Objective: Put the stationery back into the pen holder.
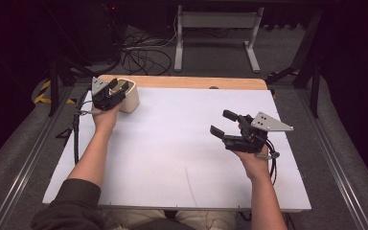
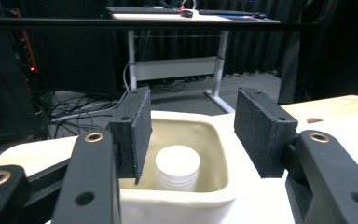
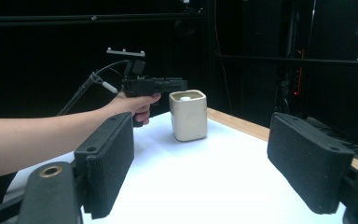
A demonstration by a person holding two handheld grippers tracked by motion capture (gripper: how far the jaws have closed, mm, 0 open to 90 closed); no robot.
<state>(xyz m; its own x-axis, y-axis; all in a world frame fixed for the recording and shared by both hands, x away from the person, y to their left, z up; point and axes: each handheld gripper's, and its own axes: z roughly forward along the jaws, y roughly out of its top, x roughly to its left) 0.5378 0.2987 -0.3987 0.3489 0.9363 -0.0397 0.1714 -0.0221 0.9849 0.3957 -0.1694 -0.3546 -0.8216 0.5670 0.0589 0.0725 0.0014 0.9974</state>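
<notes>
1. The white ribbed cylinder is seen standing upright inside the cream square container, on its bottom and clear of its walls; the same white top is glimpsed in the mouth of the container in the right gripper view.
2. The fingers of the left gripper are held apart above the container's mouth. One pad hangs over the left rim and the other stands outside the right rim. Nothing is pressed between them, and the cylinder lies below them, untouched.
3. The placing of the cylinder in the container is therefore judged to be done, and the release is judged to be under way or just finished, since the pads are parted but not yet wide.
4. The left gripper is seen in the high view at the far left corner of the worktop, directly over the container, with the hand behind it.
5. What is left, as far as can be judged, is for the left hand to be lifted clear of the container without the rim being knocked.
6. The right gripper is held near the right side of the worktop, well apart from the container. Its fingers are spread wide and empty.
7. No other loose item is seen on the white surface, so no further piece appears to be waiting to be put in.
</notes>
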